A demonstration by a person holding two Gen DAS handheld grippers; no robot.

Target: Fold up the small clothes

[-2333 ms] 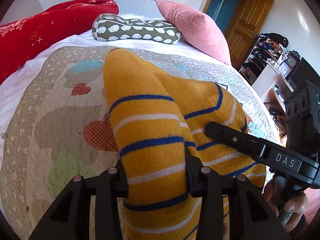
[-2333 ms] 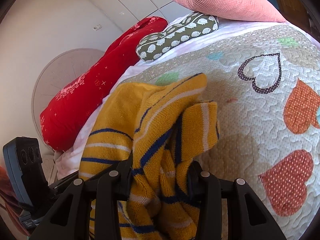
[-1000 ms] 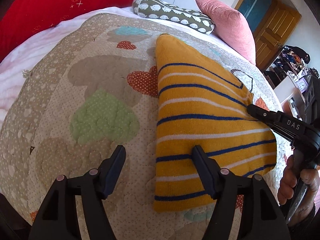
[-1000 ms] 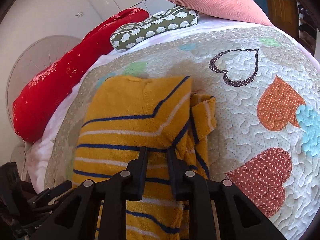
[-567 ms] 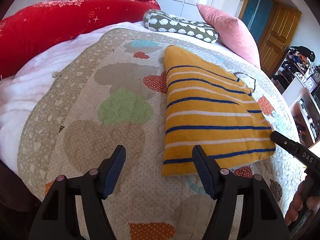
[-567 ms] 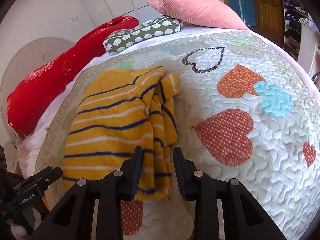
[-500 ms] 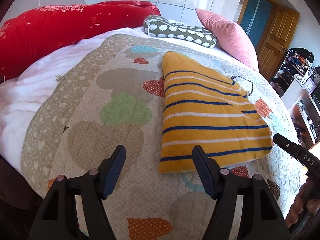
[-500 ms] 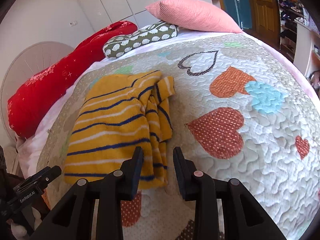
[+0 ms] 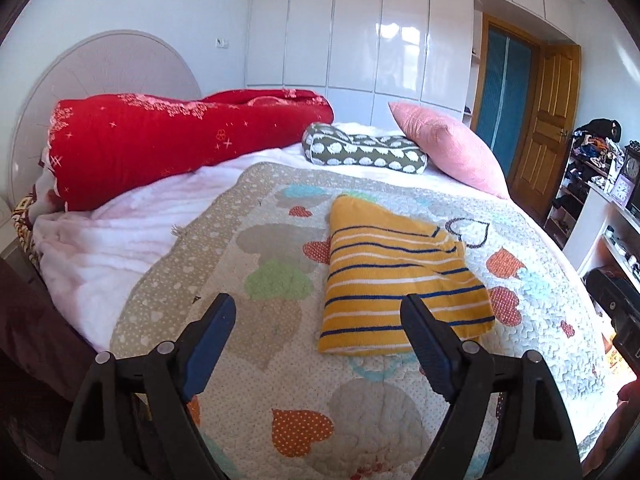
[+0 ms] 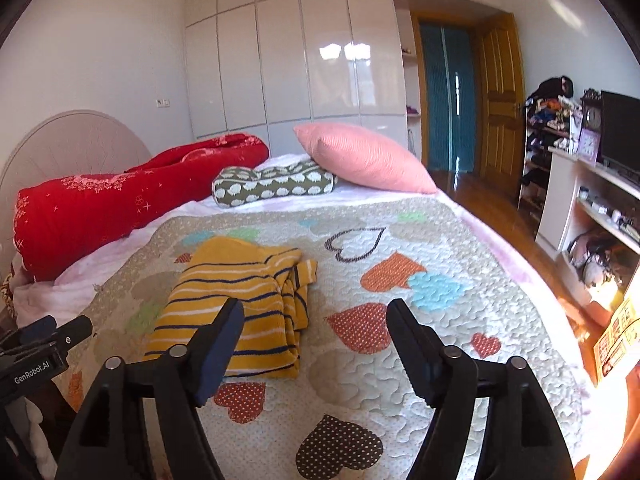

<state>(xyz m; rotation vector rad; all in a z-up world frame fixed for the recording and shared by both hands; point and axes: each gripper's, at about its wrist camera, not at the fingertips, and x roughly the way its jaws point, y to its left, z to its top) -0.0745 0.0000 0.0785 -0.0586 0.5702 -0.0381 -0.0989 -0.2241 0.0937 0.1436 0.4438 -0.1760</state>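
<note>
1. Yellow striped sweater (image 9: 400, 280): lies folded into a compact stack on the heart-patterned quilt (image 9: 280, 380), toward the middle of the bed. In the right wrist view its layered edges (image 10: 298, 300) face the open side of the quilt. Judged from this lie, the fold is done and the garment is left to rest flat.

2. Left gripper (image 9: 318, 328): jaws opening, already wide apart, with nothing between them. It hangs above the near part of the quilt, apart from the sweater and angled down toward it. The wide stance suits a release, so no cloth can catch on the pads.

3. Right gripper (image 10: 316, 330): jaws likewise opening and wide, empty. The sweater's near corner shows behind the left finger (image 10: 220, 332) but is not touched.

4. Bedding at the far end: a red rolled duvet (image 9: 180, 140), a green patterned bolster (image 9: 364, 152) and a pink pillow (image 9: 448, 148) lie near the headboard, well apart from the sweater, leaving the quilt as working surface.

5. Shelving (image 10: 580, 184) with clutter stands beside the bed, to the right; no further small garment is visible on the quilt.
</note>
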